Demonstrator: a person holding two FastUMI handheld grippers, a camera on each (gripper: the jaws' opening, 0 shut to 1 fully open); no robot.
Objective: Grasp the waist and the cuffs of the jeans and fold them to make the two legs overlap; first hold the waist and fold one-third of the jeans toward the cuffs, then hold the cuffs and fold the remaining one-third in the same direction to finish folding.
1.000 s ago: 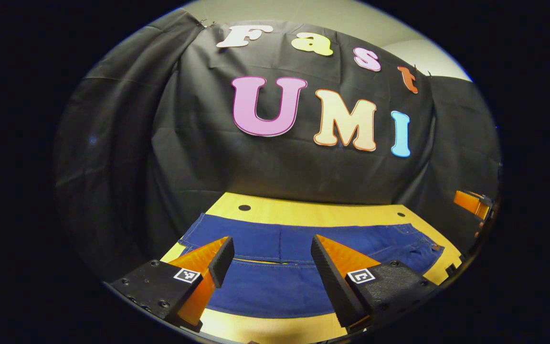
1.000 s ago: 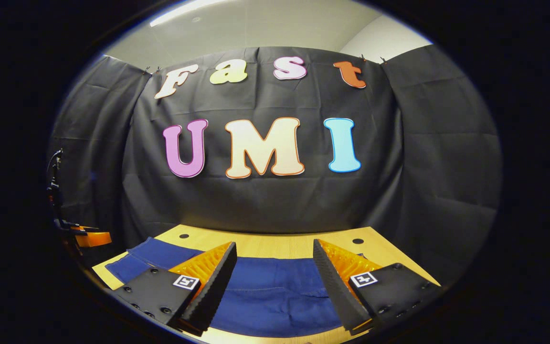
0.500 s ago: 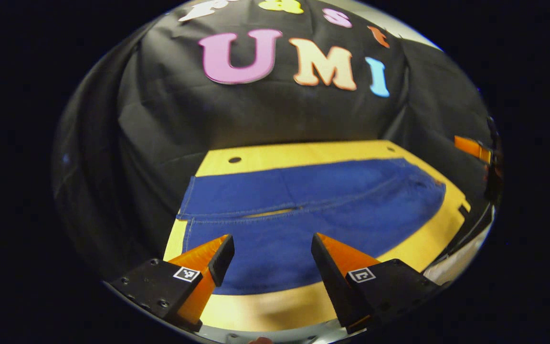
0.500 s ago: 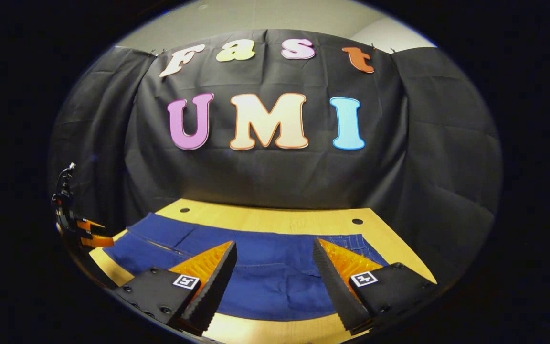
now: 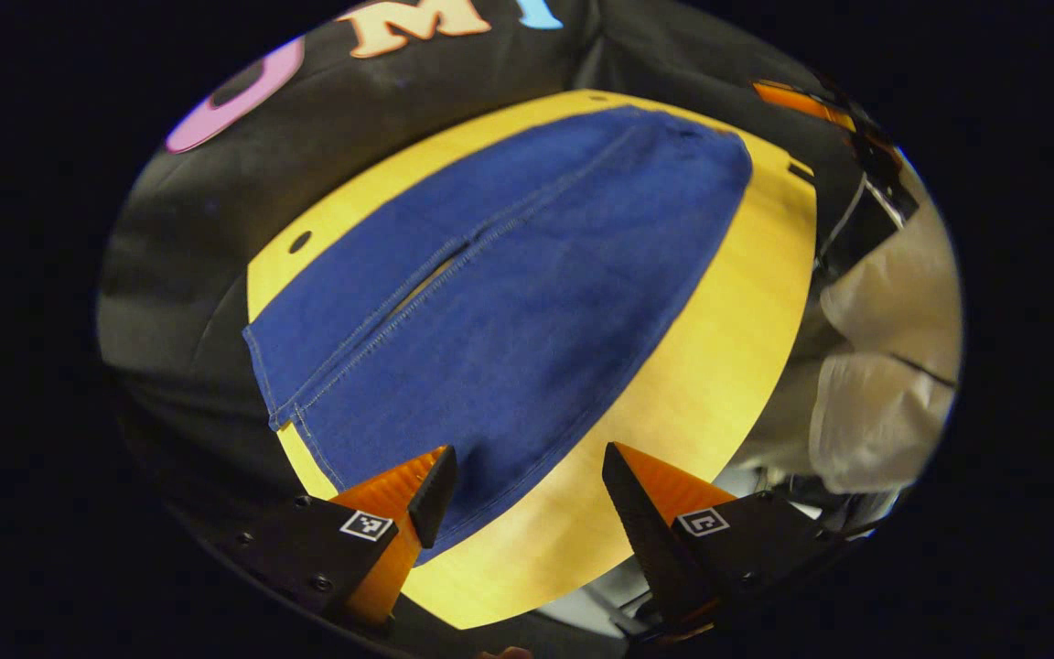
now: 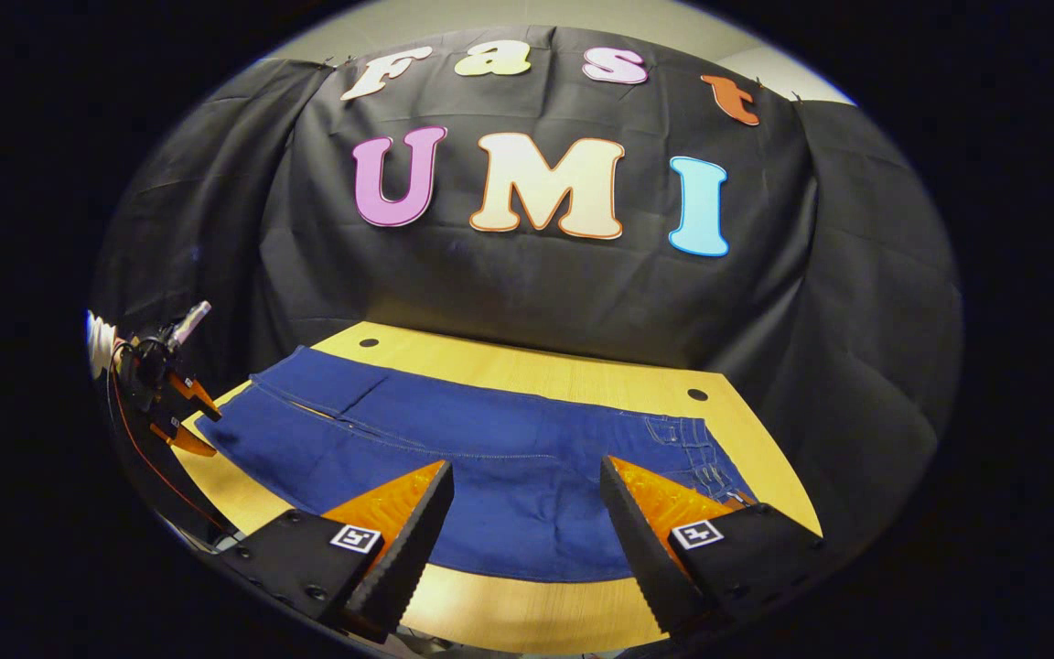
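Two legs of the dark blue denim jeans (image 5: 509, 302) lie flat and side by side across the pale wooden table (image 5: 719, 366), cuffs at my left end, waist at my right end, with a thin slit of bare wood showing between the legs near the cuffs. I judge they are spread full length like this so that each end can be taken by one of my tools and the near leg laid over the far one; no fold is made yet

My left gripper (image 5: 527, 499) hangs above the near corner of the cuff (image 5: 307, 403), tilted down at it, its orange fingers standing wide apart with nothing between them. My right gripper (image 6: 527, 513) sits low over the near edge of the jeans by the waist (image 6: 701, 448), where the belt loops show, and its fingers are likewise spread wide and empty. From the right gripper view, my left tool shows far off at the table's cuff end

I see no container on the table; the jeans alone rest on it
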